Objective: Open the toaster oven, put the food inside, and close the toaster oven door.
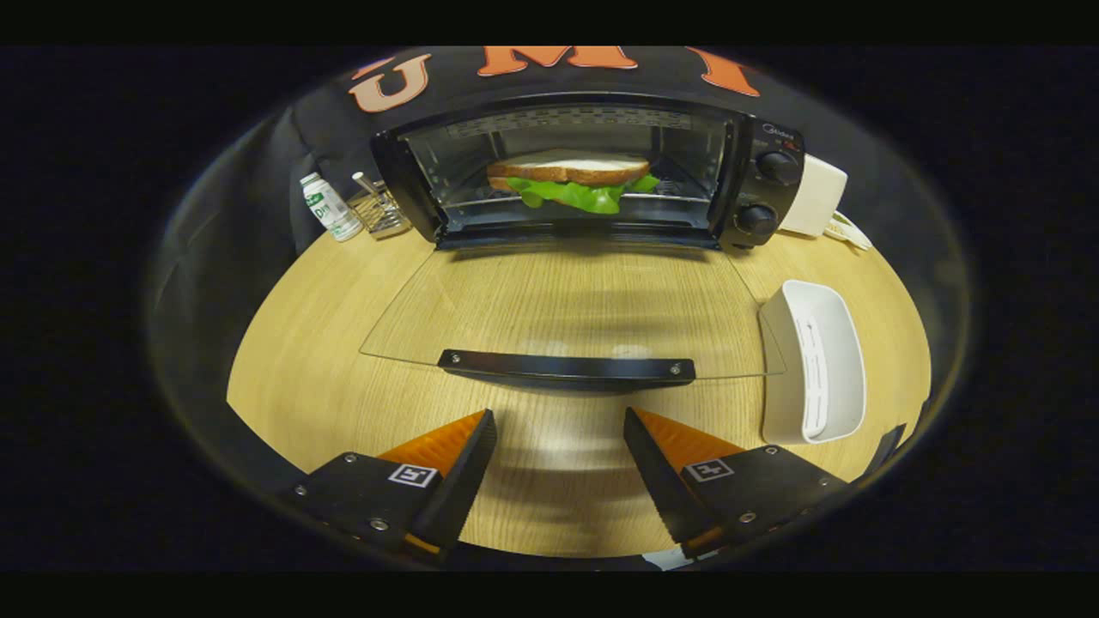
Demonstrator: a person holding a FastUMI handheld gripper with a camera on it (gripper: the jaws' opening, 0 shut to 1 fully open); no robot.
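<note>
**Sandwich in the open oven, gripper empty**

We see the gripper (560,421) spread wide with nothing between its fingers (468,468), only bare table (300,378) beneath them. The fingertips sit just short of the door handle (567,367), apart from it.

The handle runs along the near edge of the glass door (558,300), which is folded down flat over the table and hinged at the oven's (592,167) front. Inside the oven, on the rack, the sandwich (571,178) lies with green lettuce hanging toward the door.

Two knobs (777,167) sit on the oven's right panel. Right of the oven stands a white box (816,197); nearer us, right of the door, a white tray (816,360) rests. Left of the oven stand a small bottle (330,206) and a wire holder (380,210).
</note>
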